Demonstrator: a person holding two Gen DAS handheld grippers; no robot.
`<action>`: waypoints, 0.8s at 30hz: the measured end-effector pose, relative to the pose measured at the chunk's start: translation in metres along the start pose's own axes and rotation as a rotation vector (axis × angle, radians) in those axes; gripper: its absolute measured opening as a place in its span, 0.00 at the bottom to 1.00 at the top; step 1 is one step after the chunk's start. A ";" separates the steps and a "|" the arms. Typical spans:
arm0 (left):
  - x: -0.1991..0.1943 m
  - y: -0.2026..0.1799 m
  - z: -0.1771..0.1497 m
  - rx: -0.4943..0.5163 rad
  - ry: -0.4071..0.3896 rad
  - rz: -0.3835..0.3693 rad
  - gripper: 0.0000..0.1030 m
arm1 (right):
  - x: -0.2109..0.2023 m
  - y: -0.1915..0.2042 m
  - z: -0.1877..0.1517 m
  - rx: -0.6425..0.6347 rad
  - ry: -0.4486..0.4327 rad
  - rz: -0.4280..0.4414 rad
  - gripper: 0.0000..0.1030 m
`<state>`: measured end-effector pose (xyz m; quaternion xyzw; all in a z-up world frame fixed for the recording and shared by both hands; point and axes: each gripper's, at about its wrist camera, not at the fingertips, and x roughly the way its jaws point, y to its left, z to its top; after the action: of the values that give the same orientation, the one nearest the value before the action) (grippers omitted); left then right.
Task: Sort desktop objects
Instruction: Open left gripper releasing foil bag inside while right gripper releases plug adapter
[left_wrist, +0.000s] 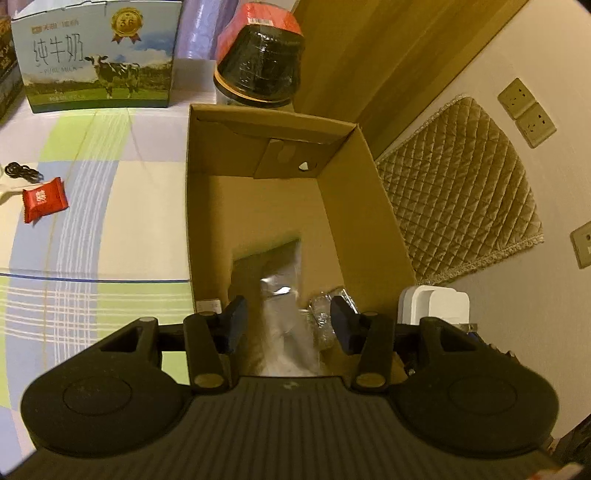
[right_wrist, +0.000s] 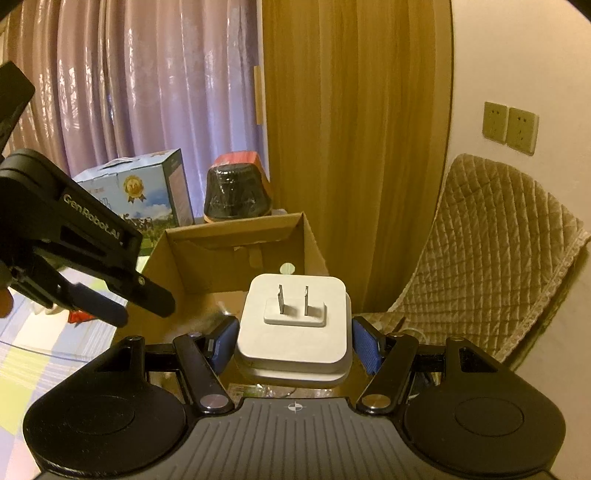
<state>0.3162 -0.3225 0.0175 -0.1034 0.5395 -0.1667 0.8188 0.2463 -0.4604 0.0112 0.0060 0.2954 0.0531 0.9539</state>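
An open cardboard box (left_wrist: 369, 192) stands on the checked tablecloth. My left gripper (left_wrist: 288, 321) hovers open over its near end, with nothing between the blue pads. Below it, inside the box, lie a clear plastic bag (left_wrist: 284, 273) and a foil-wrapped packet (left_wrist: 325, 314). A red candy (left_wrist: 44, 199) and a string of black rings (left_wrist: 22, 171) rest on the cloth to the left. My right gripper (right_wrist: 295, 343) is shut on a white plug charger (right_wrist: 295, 325), prongs facing forward, just before the box (right_wrist: 221, 251). The charger (left_wrist: 432, 306) sits by the box's right wall. The left gripper (right_wrist: 142, 312) shows at left.
A milk carton box (left_wrist: 99, 55) and a black bowl with a red lid (left_wrist: 258, 62) stand behind the cardboard box. A quilted chair cushion (left_wrist: 458, 184) and wall sockets (left_wrist: 524, 110) are to the right. Curtains (right_wrist: 147, 92) hang at the back.
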 end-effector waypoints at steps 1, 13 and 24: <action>-0.001 0.001 -0.001 0.006 -0.001 0.003 0.42 | 0.000 0.000 0.000 0.001 0.002 0.001 0.61; -0.017 0.015 -0.004 0.055 -0.031 0.021 0.42 | 0.002 0.007 0.005 0.043 -0.003 0.038 0.61; -0.029 0.033 -0.014 0.071 -0.036 0.031 0.43 | -0.010 0.007 0.008 0.071 -0.008 0.010 0.73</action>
<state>0.2987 -0.2809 0.0249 -0.0690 0.5197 -0.1713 0.8341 0.2419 -0.4543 0.0240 0.0416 0.2933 0.0472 0.9539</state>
